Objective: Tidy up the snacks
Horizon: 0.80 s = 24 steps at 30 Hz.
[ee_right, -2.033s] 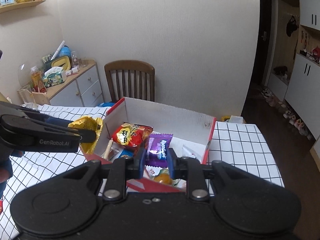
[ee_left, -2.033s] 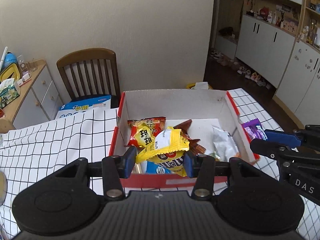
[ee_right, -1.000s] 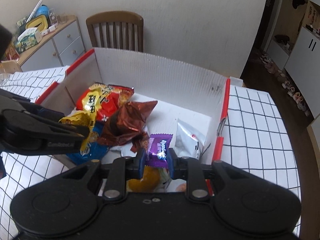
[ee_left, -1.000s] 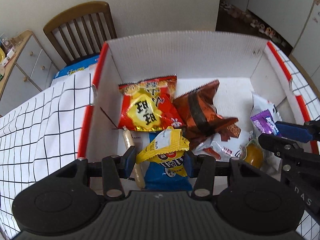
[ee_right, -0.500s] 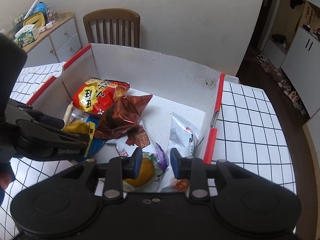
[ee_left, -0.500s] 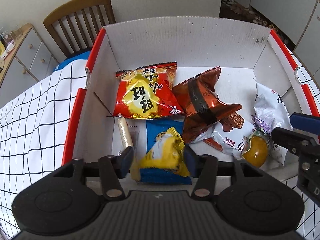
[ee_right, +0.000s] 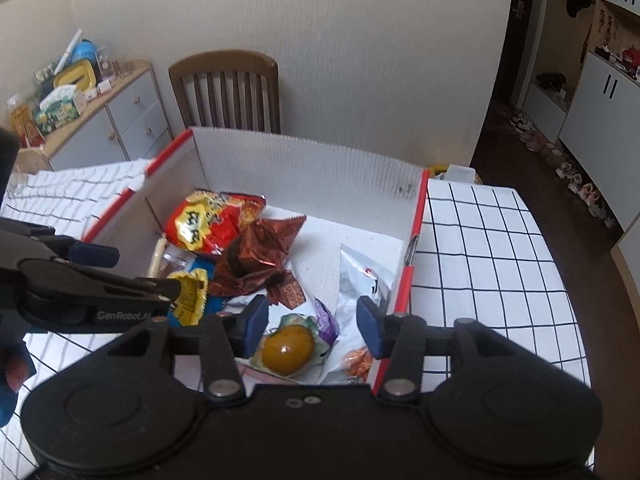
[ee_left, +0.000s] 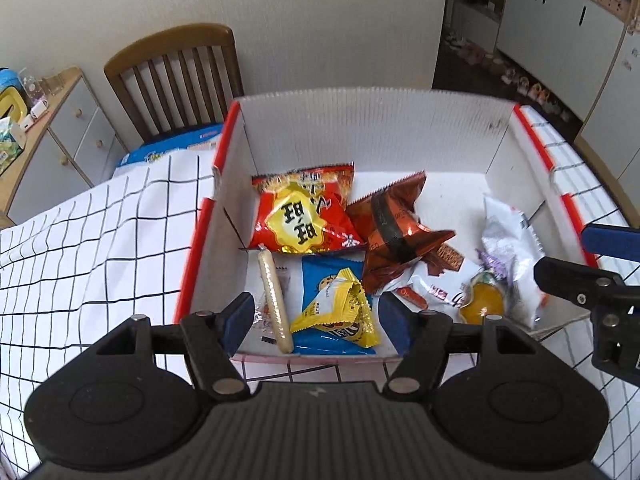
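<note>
box (ee_left: 372,136): white corrugated cardboard, matt, red edges
red snack bag (ee_left: 304,212): glossy printed plastic film
brown wrapper (ee_left: 394,224): crinkled metallic foil, shiny
yellow packet (ee_left: 340,312): glossy plastic, creased
sausage stick (ee_left: 274,300): smooth pale casing
worktop (ee_left: 92,248): white cloth, black grid, wrinkled
chair (ee_right: 226,90): brown wood, slight sheen
left tool (ee_left: 316,316): matt black plastic, blue pads, metal rivets
right tool (ee_right: 312,322): matt black plastic, blue pads

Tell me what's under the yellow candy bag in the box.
The yellow candy bag lies on a blue cookie packet, which rests on the floor of the box. Anything beneath the packet is hidden.
</note>
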Tool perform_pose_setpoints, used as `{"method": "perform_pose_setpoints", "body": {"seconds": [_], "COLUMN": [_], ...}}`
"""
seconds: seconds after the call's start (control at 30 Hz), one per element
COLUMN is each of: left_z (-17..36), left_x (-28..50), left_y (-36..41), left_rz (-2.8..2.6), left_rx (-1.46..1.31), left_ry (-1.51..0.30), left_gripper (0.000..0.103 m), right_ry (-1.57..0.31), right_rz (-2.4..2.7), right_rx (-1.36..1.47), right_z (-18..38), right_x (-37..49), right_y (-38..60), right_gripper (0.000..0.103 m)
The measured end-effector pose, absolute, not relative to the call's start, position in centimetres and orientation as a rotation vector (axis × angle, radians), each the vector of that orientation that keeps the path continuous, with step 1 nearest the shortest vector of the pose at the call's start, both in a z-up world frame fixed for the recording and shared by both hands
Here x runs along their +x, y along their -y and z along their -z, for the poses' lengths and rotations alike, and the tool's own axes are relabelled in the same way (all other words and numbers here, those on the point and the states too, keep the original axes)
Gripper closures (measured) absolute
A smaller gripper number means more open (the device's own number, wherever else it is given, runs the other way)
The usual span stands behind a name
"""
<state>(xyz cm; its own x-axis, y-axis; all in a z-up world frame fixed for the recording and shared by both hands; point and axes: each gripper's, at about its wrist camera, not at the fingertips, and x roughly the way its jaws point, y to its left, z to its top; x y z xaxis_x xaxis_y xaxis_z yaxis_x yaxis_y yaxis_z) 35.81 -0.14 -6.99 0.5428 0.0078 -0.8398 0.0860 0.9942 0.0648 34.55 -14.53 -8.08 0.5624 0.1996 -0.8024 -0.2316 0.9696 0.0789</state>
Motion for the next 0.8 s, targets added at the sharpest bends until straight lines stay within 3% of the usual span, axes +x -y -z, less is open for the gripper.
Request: {"method": "perform_pose_setpoints", "body": {"seconds": [0.13, 0.33, 0.47, 0.8], "left_z": [5.2, 2.8, 1.4, -1.3], "left_x": [34.3, 31.6, 29.7, 24.5], "left_y": [-0.3, -0.6, -0.7, -0.6], "left_rz": [0.047, 0.056, 0.07, 0.093], "left_rx": [0.086, 0.069, 0.061, 0.031], "left_ry": [-0.954, -0.883, -0.837, -0.749], "left_gripper": [0.035, 0.035, 0.031, 0.029], "right_ry": [-0.903, -0.844, -0.8, -0.712], "right_rz": [-0.279, -0.322, -0.337, -0.383], "right_rx": [-0.021, -0.018, -0.001, 0.06], "right_z": [6.6, 4.7, 3.3, 0.5], "right_x": [33.5, 31.4, 29.9, 26.0], "right_y": [14.7, 14.9, 15.5, 17.1], "right_gripper": [0.041, 0.037, 0.024, 0.006]}}
